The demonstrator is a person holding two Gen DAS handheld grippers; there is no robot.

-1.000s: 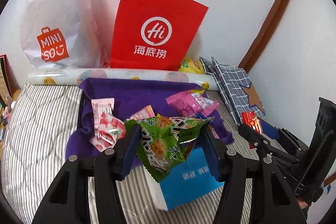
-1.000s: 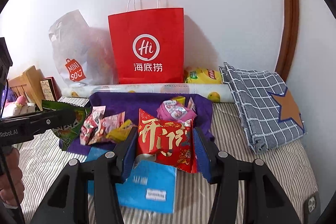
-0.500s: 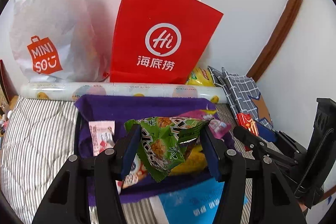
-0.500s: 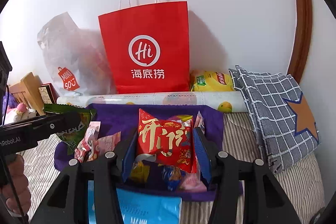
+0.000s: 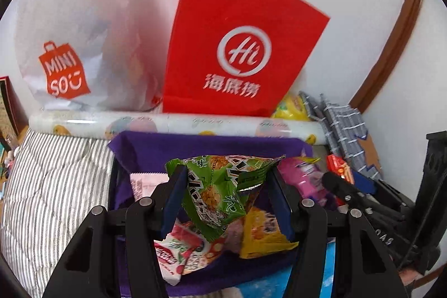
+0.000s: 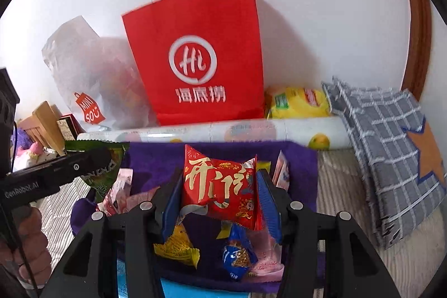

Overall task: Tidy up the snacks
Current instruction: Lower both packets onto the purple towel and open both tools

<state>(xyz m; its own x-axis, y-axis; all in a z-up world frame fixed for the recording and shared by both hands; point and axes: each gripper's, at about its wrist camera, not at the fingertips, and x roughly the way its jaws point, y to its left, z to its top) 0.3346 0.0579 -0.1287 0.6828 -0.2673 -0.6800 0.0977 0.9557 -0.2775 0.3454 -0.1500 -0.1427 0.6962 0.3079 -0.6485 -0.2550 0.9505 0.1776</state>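
My left gripper (image 5: 226,186) is shut on a green snack packet (image 5: 220,192) and holds it above a purple-lined box (image 5: 212,150) with several loose snack packets in it. My right gripper (image 6: 218,186) is shut on a red snack packet (image 6: 220,186) with gold characters, also above the purple box (image 6: 156,161). The left gripper with its green packet shows at the left of the right wrist view (image 6: 95,166). A red paper bag (image 5: 237,52) stands upright against the wall behind the box, also in the right wrist view (image 6: 195,55).
A white Miniso plastic bag (image 5: 72,41) leans left of the red bag. A printed roll (image 5: 173,124) lies between the bags and the box. A checked grey cloth (image 6: 391,147) and a yellow packet (image 6: 299,102) lie at the right. A blue box (image 6: 195,289) lies in front.
Both grippers have moved forward with their packets, from over the blue box to over the purple box, closer to the red bag.
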